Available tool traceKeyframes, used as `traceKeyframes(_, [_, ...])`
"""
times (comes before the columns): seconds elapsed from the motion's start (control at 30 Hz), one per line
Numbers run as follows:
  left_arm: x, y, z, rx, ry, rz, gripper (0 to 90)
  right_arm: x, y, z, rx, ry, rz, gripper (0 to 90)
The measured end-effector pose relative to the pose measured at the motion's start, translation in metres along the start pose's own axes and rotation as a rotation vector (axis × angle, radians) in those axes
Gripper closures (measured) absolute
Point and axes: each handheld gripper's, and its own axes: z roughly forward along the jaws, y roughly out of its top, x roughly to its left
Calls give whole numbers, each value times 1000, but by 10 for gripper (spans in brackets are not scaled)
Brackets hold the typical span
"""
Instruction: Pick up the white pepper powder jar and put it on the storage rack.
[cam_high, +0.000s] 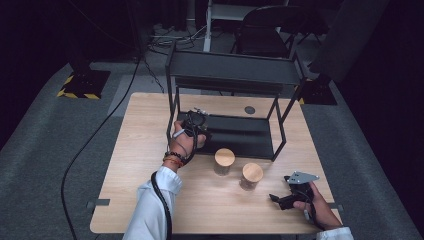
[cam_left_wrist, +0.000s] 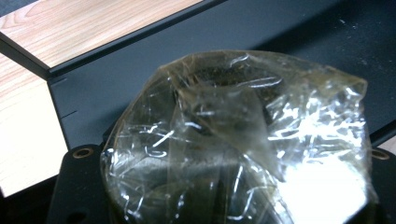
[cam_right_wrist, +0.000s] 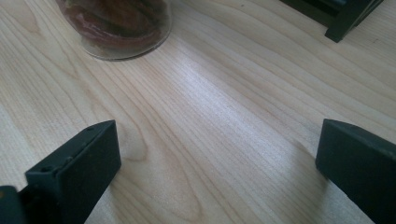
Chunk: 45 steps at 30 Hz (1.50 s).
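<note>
Left gripper (cam_high: 196, 121) pinches a clear crinkled plastic-wrapped bundle (cam_left_wrist: 238, 140) over the black metal shelf's lower tier (cam_high: 240, 135); two cork-lidded glass jars (cam_high: 224, 161) wait on the table beside the idle, spread right gripper (cam_right_wrist: 217, 154).

Ahead of my right claw (cam_right_wrist: 217, 154) the bare table (cam_high: 150, 195) lies open between its wide-apart jaws; two jars (cam_high: 224, 161) (cam_high: 251, 175) stand off to its left. My left claw (cam_high: 194, 121) sits at the rack's (cam_high: 227, 70) lower shelf (cam_high: 240, 131), a post just beside it and the upper shelf overhead; its clear bag (cam_left_wrist: 238, 140) blocks the way forward.
</note>
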Motion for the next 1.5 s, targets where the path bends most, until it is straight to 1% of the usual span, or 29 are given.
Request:
traceKeyframes(0.1, [2, -1, 1, 2, -1, -4, 303, 0, 0, 0, 0, 0, 0, 0])
traceKeyframes(0.13, [2, -2, 2, 1, -3, -11, 303, 0, 0, 0, 0, 0, 0, 0])
traceKeyframes(0.33, [2, -4, 6, 12, -4, -8, 303, 0, 0, 0, 0, 0, 0, 0])
traceKeyframes(0.43, [3, -4, 7, 8, -7, -15, 303, 0, 0, 0, 0, 0, 0, 0])
traceKeyframes(0.57, [3, -4, 7, 8, -7, -11, 303, 0, 0, 0, 0, 0, 0, 0])
traceKeyframes(0.7, [5, -5, 7, 8, -11, -20, 302, 0, 0, 0, 0, 0, 0, 0])
traceKeyframes(0.83, [4, -5, 8, 13, -6, -12, 300, 0, 0, 0, 0, 0, 0, 0])
traceKeyframes(1.0, [6, -5, 10, 20, 2, -17, 294, 0, 0, 0, 0, 0, 0, 0])
traceKeyframes(1.1, [6, -6, 10, 24, -2, -11, 293, 0, 0, 0, 0, 0, 0, 0])
traceKeyframes(1.17, [5, -5, 10, 21, 8, -5, 290, 0, 0, 0, 0, 0, 0, 0])
traceKeyframes(1.23, [4, -5, 10, 25, 12, -8, 287, 0, 0, 0, 0, 0, 0, 0])
traceKeyframes(1.33, [4, -5, 10, 27, 17, -5, 270, 0, 0, 0, 0, 0, 0, 0])
traceKeyframes(1.37, [4, -5, 10, 29, 23, 3, 270, 0, 0, 0, 0, 0, 0, 0])
traceKeyframes(1.5, [5, -5, 10, 28, 28, 0, 236, 0, 0, 0, 0, 0, 1, 0])
